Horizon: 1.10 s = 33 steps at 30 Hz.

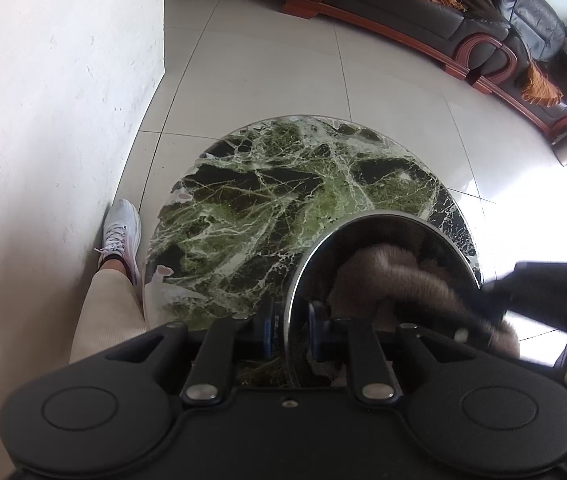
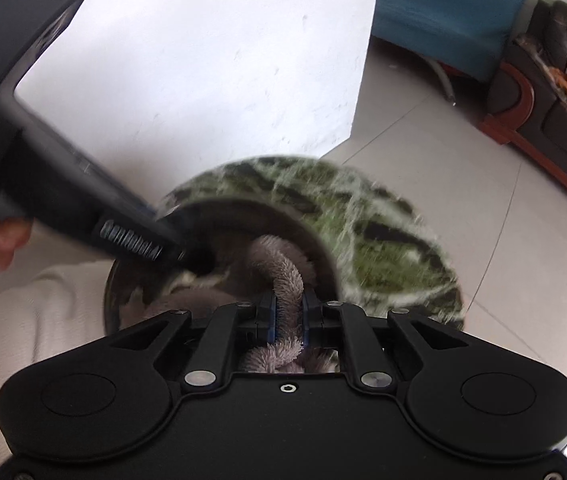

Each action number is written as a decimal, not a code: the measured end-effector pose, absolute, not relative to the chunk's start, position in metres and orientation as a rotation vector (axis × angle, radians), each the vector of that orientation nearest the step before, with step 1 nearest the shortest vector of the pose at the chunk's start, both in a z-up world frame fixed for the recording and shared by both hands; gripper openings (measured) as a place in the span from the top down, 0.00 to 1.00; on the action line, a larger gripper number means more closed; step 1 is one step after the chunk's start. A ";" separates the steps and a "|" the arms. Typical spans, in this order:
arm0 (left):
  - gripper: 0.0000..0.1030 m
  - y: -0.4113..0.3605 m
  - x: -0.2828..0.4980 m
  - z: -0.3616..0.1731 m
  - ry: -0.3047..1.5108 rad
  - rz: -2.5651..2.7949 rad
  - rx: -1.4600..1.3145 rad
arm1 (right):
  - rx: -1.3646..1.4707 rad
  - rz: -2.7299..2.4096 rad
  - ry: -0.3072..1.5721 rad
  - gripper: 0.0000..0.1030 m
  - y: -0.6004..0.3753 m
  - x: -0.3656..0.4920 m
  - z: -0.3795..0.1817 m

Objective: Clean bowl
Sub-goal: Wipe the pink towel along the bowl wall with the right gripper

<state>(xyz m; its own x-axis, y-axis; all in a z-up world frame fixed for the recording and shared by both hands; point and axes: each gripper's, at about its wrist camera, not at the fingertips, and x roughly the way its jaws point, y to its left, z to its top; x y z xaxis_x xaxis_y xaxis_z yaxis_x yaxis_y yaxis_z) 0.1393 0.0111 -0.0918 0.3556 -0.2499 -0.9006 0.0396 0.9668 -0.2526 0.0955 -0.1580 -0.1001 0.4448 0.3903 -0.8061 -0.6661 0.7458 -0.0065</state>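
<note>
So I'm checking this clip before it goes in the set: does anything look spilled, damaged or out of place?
Nothing stands out. The left gripper pinches the metal bowl's rim on the marble table, and the right gripper holds a fuzzy cloth inside it. No spill or damage shows. The right wrist view is blurred.
</note>
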 end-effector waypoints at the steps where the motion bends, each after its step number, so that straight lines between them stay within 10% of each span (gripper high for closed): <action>1: 0.84 0.011 0.140 -0.092 1.195 -0.189 -0.200 | -0.342 0.678 0.899 0.88 -0.158 0.091 -0.101; 33: 0.83 0.013 0.140 -0.092 1.194 -0.183 -0.203 | -0.440 0.687 0.817 0.90 -0.142 0.110 -0.103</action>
<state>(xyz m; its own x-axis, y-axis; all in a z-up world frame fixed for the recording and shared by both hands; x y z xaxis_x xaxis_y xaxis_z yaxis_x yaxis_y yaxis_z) 0.1401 0.0129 -0.0924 0.3575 -0.2475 -0.9005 0.0341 0.9671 -0.2523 0.1100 -0.1419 -0.1035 0.4908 0.3835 -0.7824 -0.7045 0.7029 -0.0974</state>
